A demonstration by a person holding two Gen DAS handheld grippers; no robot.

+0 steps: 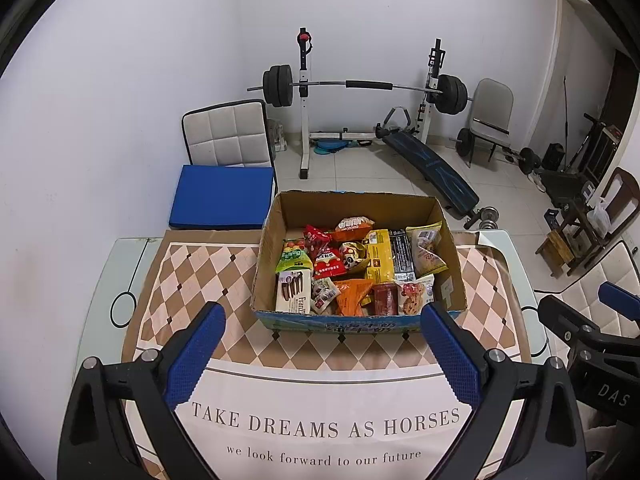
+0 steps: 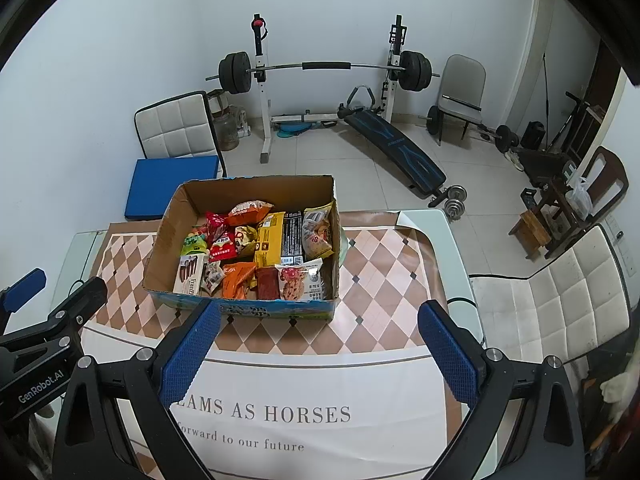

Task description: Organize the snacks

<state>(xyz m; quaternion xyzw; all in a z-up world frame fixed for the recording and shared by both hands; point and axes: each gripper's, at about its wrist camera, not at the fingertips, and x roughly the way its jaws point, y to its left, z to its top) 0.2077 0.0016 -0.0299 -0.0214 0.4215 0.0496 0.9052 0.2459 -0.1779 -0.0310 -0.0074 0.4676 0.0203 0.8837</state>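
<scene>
An open cardboard box (image 1: 272, 240) (image 2: 164, 236) stands on the far half of the table, filled with several snack packets: a yellow box (image 1: 379, 256) (image 2: 269, 242), an orange bag (image 1: 352, 298) (image 2: 237, 278), a white wafer box (image 1: 294, 296) (image 2: 192, 274) and a cookie packet (image 1: 414, 296) (image 2: 298, 278). My left gripper (image 1: 324, 322) hovers open just before the box's near wall, nothing between its blue pads. My right gripper (image 2: 320, 320) is also open and empty, near the box's front right corner. Each gripper shows at the edge of the other's view.
The table carries a checkered cloth (image 1: 200, 280) (image 2: 384, 280) with printed text. A white padded chair (image 2: 552, 304) stands at the table's right, another with a blue cushion (image 1: 222, 196) behind it. A barbell rack (image 1: 360, 88) and weight bench (image 2: 396, 148) fill the floor beyond.
</scene>
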